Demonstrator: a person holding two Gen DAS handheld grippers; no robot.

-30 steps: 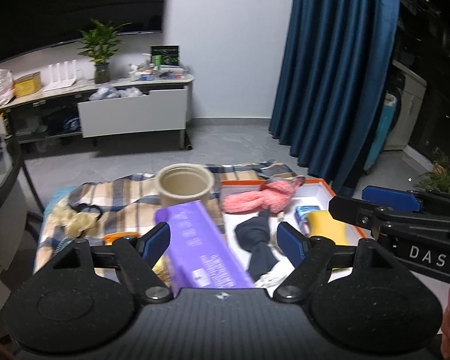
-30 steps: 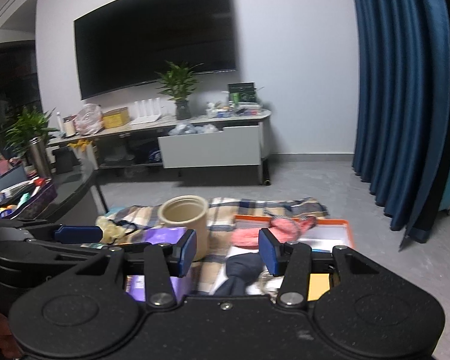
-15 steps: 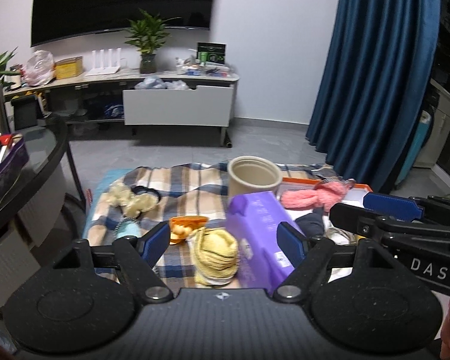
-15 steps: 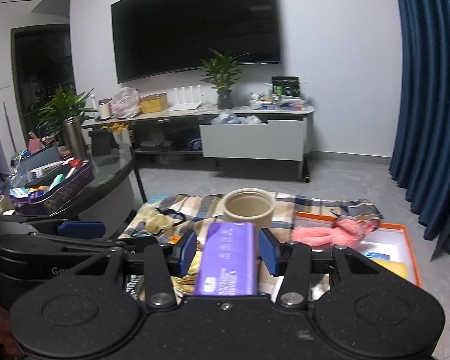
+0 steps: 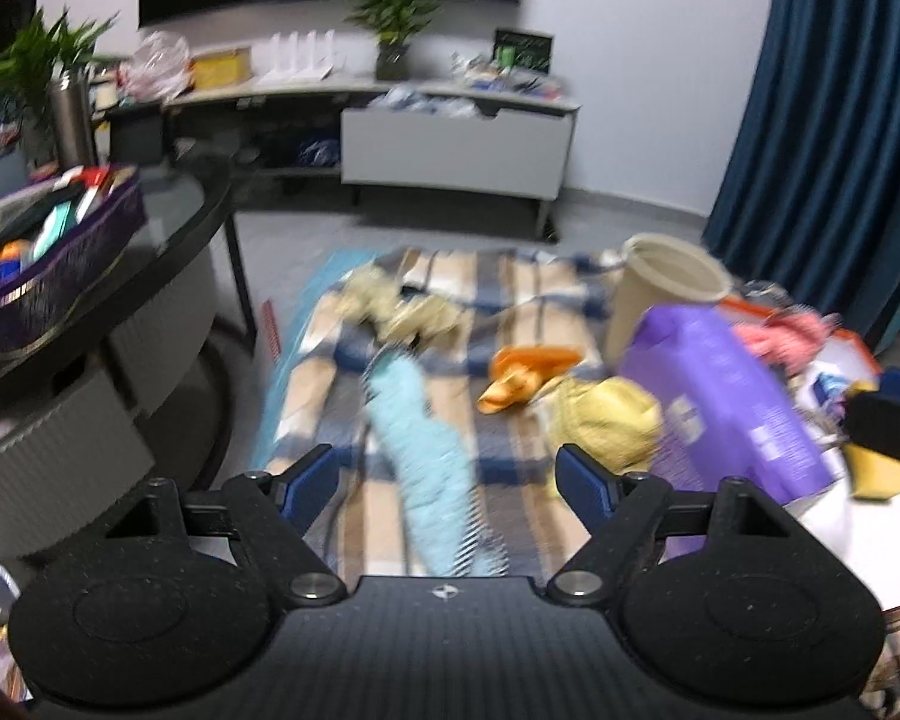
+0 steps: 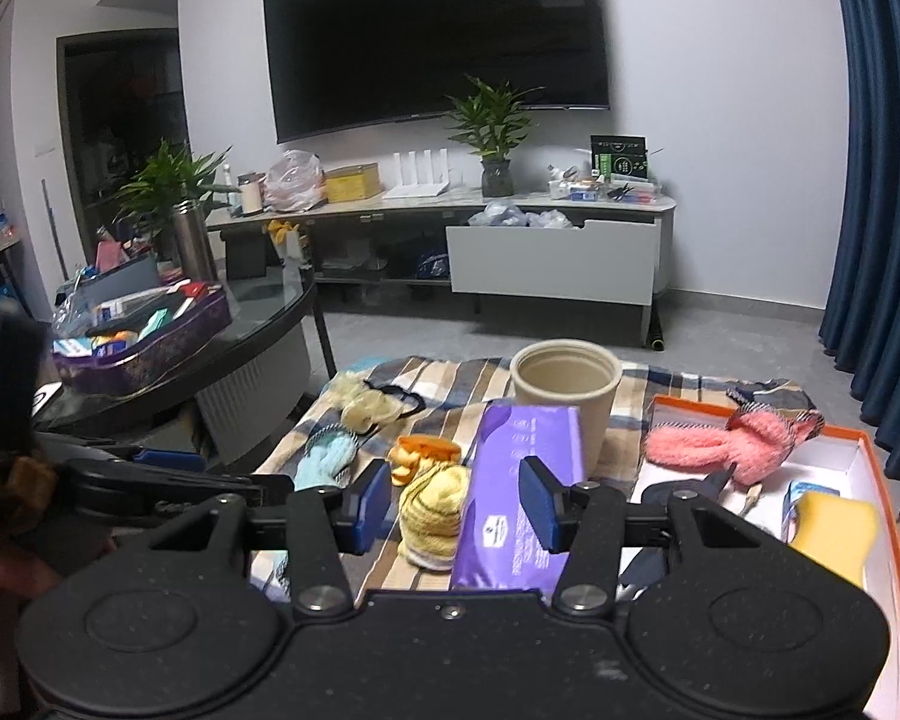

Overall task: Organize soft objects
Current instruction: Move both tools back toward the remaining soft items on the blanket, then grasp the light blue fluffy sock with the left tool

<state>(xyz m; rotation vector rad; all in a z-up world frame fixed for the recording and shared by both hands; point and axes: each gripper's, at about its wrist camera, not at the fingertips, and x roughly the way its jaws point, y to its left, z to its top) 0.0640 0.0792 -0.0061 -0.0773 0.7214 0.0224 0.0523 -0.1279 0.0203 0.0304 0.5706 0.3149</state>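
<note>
Writing on the purple rectangular plastic pack (image 6: 519,492) is white print too small to read; no other label among the soft things is legible. Left gripper (image 5: 447,483) stands wide, nothing between its blue pads, above the light blue fuzzy sock (image 5: 426,444) lying on the plaid blue-and-beige cloth (image 5: 510,294) near its left edge. Right gripper (image 6: 456,504) is opening at a middling width, its pads touching nothing; in its view the yellow knitted sock (image 6: 435,513) and the purple pack show between them, lower down on the cloth. Beside them lie a crumpled orange cloth (image 6: 423,453) and, toward the cloth's far left corner, a pale yellow fluffy bundle (image 6: 363,405). A beige round cup (image 6: 564,396) stands at the far edge. Right of the cloth, a white tray with orange rim (image 6: 879,468) holds a pink fuzzy sock (image 6: 732,441), a dark navy sock (image 6: 678,495) and a yellow sponge (image 6: 837,531).
</note>
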